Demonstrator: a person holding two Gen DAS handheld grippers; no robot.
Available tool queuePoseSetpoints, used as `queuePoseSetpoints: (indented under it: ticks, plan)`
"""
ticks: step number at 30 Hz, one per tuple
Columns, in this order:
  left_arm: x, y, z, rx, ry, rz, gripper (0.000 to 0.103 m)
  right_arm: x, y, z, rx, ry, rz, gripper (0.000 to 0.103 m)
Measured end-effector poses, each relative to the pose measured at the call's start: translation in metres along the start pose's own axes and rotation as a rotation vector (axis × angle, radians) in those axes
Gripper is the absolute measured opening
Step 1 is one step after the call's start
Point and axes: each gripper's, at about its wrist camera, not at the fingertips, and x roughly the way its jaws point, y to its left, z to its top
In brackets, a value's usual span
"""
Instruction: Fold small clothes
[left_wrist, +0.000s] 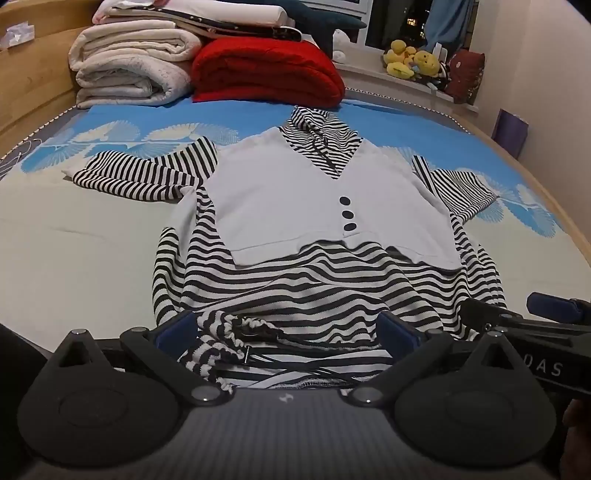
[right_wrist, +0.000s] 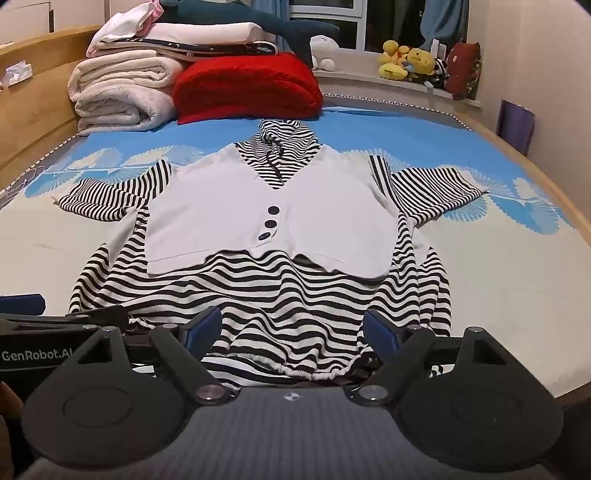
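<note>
Jaws, both pairs, stand wide apart with nothing clamped; blue pads on black plastic linkages.

Item 1: my left gripper (left_wrist: 286, 332). Its jaws straddle the bunched hem at the garment's near left corner; the gathered knit and a thin drawcord lie between the pads, and I cannot tell whether cloth touches them. My right gripper shows at 3 o'clock in the left wrist view, lettering "DAS" readable on its side.

Item 2: my right gripper (right_wrist: 291, 332). Its jaws straddle the rippled hem further right, the elasticated edge lying between and just below the pads. My left gripper shows at 9 o'clock in the right wrist view, printed "GenRobot.AI".

Item 3: hooded top (left_wrist: 325, 221), black-and-white striped knit with a plain white vest-shaped front panel, V-neck, three dark oval buttons. Lies face up on the bed (left_wrist: 74, 251), hood at 12 o'clock, sleeves spread to 10 and 2 o'clock, hem nearest my jaws and wavy.

Item 4: bedsheet, smooth, pale with blue fan-pattern band.

Item 5: red quilted blanket (left_wrist: 266, 74), folded, at 12 o'clock beyond the hood; cream fleecy blankets (left_wrist: 129, 66) rolled beside it at 11 o'clock.

Item 6: yellow plush toys (left_wrist: 410, 59) on the windowsill, 1 o'clock.
</note>
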Motion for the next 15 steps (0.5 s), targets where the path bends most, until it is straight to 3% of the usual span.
queuePoseSetpoints:
  ticks: [15]
  plan:
    - [-0.0012, -0.0012, -0.0006, 0.012, -0.005, 0.003, 0.103, 0.0015, -0.0034, -0.0017, 0.011, 0.017, 0.001, 0.084]
